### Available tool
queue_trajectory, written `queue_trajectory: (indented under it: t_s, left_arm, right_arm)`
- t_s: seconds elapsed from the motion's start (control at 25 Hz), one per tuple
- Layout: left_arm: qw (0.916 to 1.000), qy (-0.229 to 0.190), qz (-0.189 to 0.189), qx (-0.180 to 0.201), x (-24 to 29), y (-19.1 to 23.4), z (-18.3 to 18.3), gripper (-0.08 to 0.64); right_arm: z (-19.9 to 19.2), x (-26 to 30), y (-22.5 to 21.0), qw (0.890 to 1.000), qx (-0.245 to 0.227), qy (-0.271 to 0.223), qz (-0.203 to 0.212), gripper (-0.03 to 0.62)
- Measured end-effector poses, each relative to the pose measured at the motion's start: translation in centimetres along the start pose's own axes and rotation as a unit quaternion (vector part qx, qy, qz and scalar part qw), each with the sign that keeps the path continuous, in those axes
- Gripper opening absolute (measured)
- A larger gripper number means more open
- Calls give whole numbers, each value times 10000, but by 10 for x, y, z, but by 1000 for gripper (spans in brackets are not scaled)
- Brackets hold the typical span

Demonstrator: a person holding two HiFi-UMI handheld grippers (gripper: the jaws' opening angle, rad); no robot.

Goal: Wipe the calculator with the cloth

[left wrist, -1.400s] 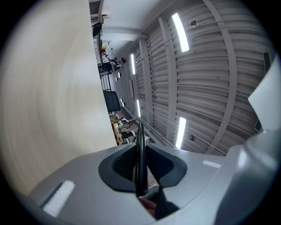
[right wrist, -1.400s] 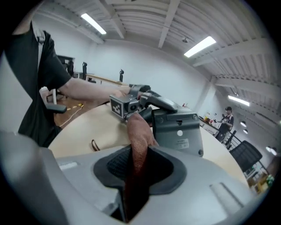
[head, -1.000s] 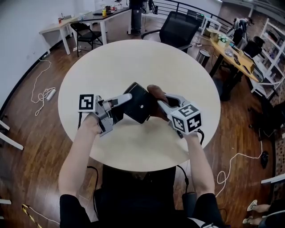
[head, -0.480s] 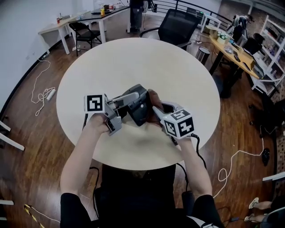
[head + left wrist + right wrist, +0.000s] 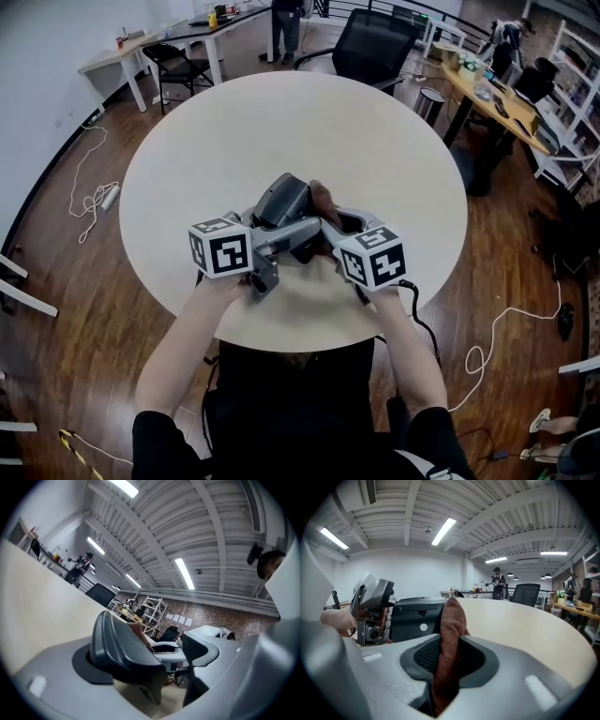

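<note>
- My right gripper is clenched on the cloth. The brown fold is pinched between its jaws and stands up past their tips.
- Straight ahead of that gripper, just behind the cloth, is the calculator. It is tipped up on edge on the round table, with its dark back and a small round sticker facing this gripper. The cloth is right up against it, but I cannot tell whether they actually touch.
- My left gripper has just been opening its jaws, and they now stand wide apart, released.
- The calculator sits between those jaws. It leans against the jaw on the left of the left gripper view, and the opposite jaw stands clear of it with a gap showing.
- From the head view, the two grippers are close together over the near part of the table. Their tips point in towards each other, with the calculator and cloth just beyond them.
</note>
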State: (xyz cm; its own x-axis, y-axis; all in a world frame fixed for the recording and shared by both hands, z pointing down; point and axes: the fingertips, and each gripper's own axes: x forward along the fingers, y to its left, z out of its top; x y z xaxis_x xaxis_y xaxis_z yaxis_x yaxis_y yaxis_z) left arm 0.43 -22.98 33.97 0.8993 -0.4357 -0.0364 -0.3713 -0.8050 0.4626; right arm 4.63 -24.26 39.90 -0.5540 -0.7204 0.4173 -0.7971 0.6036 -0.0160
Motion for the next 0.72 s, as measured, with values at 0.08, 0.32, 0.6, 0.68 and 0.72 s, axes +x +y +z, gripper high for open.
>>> queue_trajectory:
  t_s: [0.08,0.32,0.6,0.68,0.72]
  left_arm:
    - [9989,126,183,411,3,-4,-6,451]
    - [9914,613,448,1068,1,-1,-17,308]
    - [9864,851,275,1381,3,-1,-21,296]
    - [9834,873,198,1576,2,-6,-20,296]
    - [9813,891,165,1696,2,-8,-20,296]
  right_arm:
    - [1,-2,-1,9999,79,-76,6,97]
    - [8,-12,-5,9971,519,-499,264,97]
    - [34,-36,-22,9973,-46,-665,324,97]
    - [67,-47,-5,9919,-916,-730,487,97]
    - [84,-49,11,9855,-1397,-704,663,97]
